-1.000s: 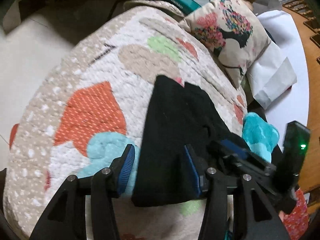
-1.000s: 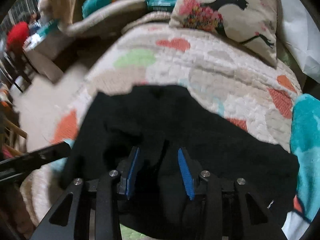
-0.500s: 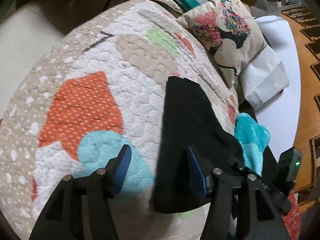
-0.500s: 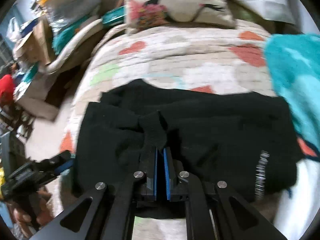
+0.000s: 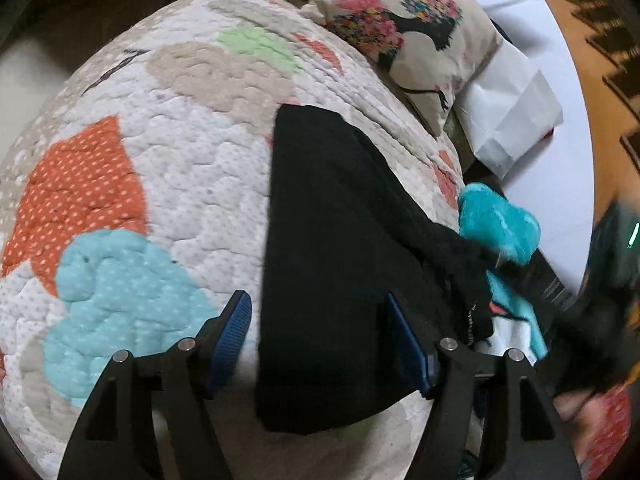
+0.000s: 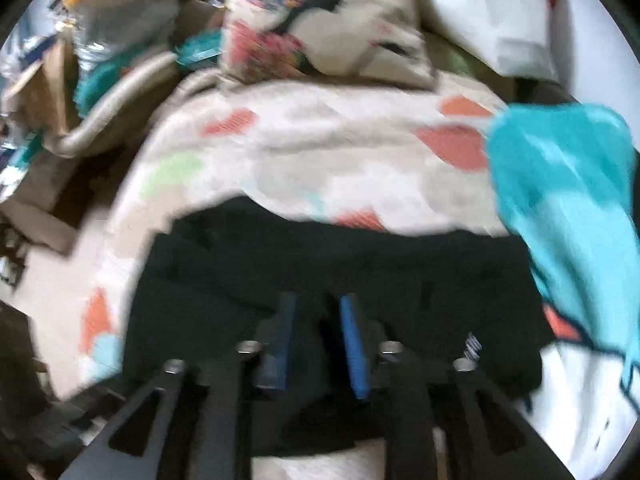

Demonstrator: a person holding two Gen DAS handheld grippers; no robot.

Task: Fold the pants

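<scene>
Pants on the quilt

The pants [image 5: 332, 264] lie on the quilt [image 5: 168, 152]; the pillow [image 5: 408, 32] is at 1 o'clock, the towel [image 5: 498, 224] at 3 o'clock.

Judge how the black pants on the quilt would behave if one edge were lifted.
The black pants probably flop: they drape over the quilt. Likely light, lying thin and flat. They would likely drag, not slide, on its bumpy stitching.
</scene>
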